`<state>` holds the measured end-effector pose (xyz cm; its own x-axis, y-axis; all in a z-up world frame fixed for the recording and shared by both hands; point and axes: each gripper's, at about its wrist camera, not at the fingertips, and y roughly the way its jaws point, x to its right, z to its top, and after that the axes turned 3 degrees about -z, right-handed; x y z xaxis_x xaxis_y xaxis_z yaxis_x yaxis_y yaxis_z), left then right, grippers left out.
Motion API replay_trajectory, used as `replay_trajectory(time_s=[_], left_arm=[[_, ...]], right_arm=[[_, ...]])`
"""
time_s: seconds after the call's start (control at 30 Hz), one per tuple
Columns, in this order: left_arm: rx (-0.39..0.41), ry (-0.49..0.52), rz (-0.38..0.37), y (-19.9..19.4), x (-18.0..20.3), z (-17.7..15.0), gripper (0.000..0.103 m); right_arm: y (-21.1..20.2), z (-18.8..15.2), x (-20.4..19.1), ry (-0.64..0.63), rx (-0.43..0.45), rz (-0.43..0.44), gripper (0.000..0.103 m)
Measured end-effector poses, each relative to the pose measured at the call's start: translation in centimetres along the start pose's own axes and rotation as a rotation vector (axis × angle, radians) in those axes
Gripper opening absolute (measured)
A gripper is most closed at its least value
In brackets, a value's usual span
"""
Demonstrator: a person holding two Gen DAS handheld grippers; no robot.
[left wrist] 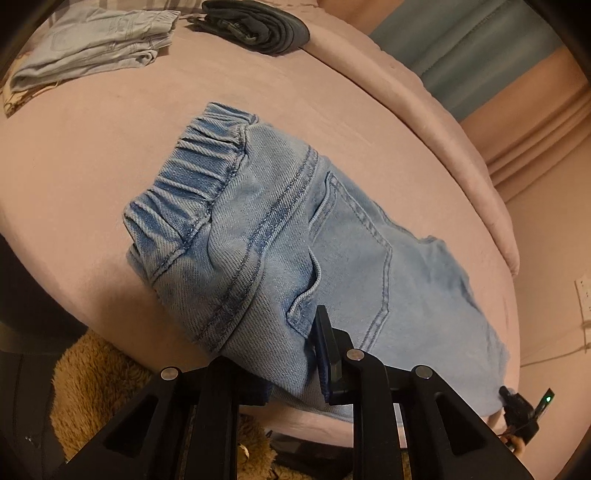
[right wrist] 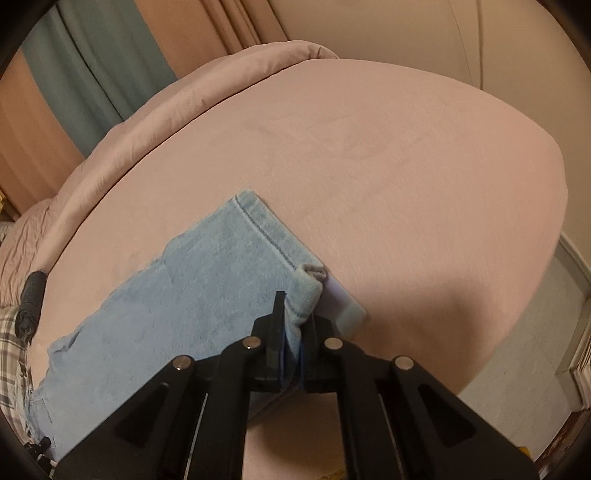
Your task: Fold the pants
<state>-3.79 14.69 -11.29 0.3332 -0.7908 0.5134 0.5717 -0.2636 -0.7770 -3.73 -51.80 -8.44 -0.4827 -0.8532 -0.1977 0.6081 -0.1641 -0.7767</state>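
Observation:
Light blue denim pants [left wrist: 280, 236] lie on the pink bed, elastic waistband toward the upper left, back pocket facing up. My left gripper [left wrist: 295, 354] is shut on the near edge of the pants below the pocket; only its right finger [left wrist: 325, 343] shows, the other is under the cloth. In the right wrist view the leg end of the pants [right wrist: 207, 280] lies flat with the hem toward the far side. My right gripper [right wrist: 295, 321] is shut on the bunched hem corner.
The pink bed [left wrist: 92, 184] carries a folded pale blue garment [left wrist: 96, 40] and a folded dark garment [left wrist: 255, 26] at its far side. A brown fuzzy rug [left wrist: 96, 384] lies below the bed edge. Curtains [right wrist: 92, 74] hang behind the bed.

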Motion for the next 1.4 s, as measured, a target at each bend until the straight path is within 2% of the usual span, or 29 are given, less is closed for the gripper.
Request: replay_trajectory(time_s=[0.1,0.23,0.3,0.33,0.5,0.57,0.6,0.67,0.7,0.73,0.8,0.83,0.9,1.1,1.2,1.27,1.3,1.33,1.4], left_arm=[[0.017,0.007,0.004,-0.5,0.4,0.1,0.021],[0.027,0.011,0.021,-0.4,0.4,0.1,0.021],[0.012,0.016,0.042,0.2,0.4,-0.1,0.021],[0.013,0.027,0.050,0.3,0.5,-0.3,0.021],[0.009,0.046,0.077,0.1,1.0,-0.5,0.023],[0.005,0.061,0.084,-0.3,1.4,-0.6,0.023],[0.002,0.074,0.086,-0.5,1.6,-0.6,0.023],[0.004,0.098,0.122,-1.4,2.2,-0.6,0.032],[0.010,0.103,0.142,-1.8,2.3,-0.5,0.037],[0.017,0.106,0.147,-2.4,2.3,-0.3,0.039],[0.033,0.094,0.109,-3.4,1.9,0.3,0.043],[0.037,0.080,0.088,-3.6,1.6,0.7,0.053],[0.056,0.042,0.077,-4.1,0.9,1.7,0.060],[0.089,0.006,0.149,-3.7,-0.2,4.4,0.061],[0.115,0.004,0.168,-2.7,-0.7,5.3,0.061],[0.128,0.008,0.182,-1.9,-1.0,5.4,0.061],[0.131,0.009,0.204,-1.4,-1.2,5.4,0.055],[0.120,0.011,0.219,-0.9,-1.4,5.2,0.046],[0.124,0.028,0.228,-0.5,-1.7,4.8,0.046]], right_arm=[[-0.2,0.6,0.8,-0.039,-0.011,-0.002,0.006],[-0.7,1.4,1.0,-0.039,0.006,0.038,0.006],[-0.1,0.8,1.7,-0.015,-0.027,0.019,0.007],[0.4,0.5,2.2,-0.007,-0.039,0.003,0.004],[-0.2,-0.4,4.0,0.040,-0.031,0.057,0.005],[-0.8,-0.4,3.9,0.043,-0.044,0.039,0.012],[-1.5,-0.4,3.6,0.028,-0.041,0.002,0.015],[-2.7,-0.1,2.9,-0.006,-0.024,-0.071,0.036],[-3.2,0.2,2.4,-0.022,-0.009,-0.105,0.057],[-3.6,0.5,1.9,-0.040,0.012,-0.130,0.068],[-4.8,1.5,1.0,-0.089,0.064,-0.154,0.069],[-5.0,1.9,0.8,-0.105,0.073,-0.145,0.073],[-4.2,3.2,-0.4,-0.138,0.056,-0.111,0.079],[3.8,5.5,-3.5,-0.202,-0.095,-0.047,0.077],[6.3,5.6,-3.5,-0.187,-0.122,-0.070,0.062],[6.3,5.3,-3.5,-0.188,-0.105,-0.055,0.047],[5.7,5.3,-3.5,-0.187,-0.084,-0.050,0.036],[5.3,5.4,-3.2,-0.175,-0.076,-0.034,0.031],[4.7,5.7,-2.7,-0.143,-0.060,-0.019,0.028]])
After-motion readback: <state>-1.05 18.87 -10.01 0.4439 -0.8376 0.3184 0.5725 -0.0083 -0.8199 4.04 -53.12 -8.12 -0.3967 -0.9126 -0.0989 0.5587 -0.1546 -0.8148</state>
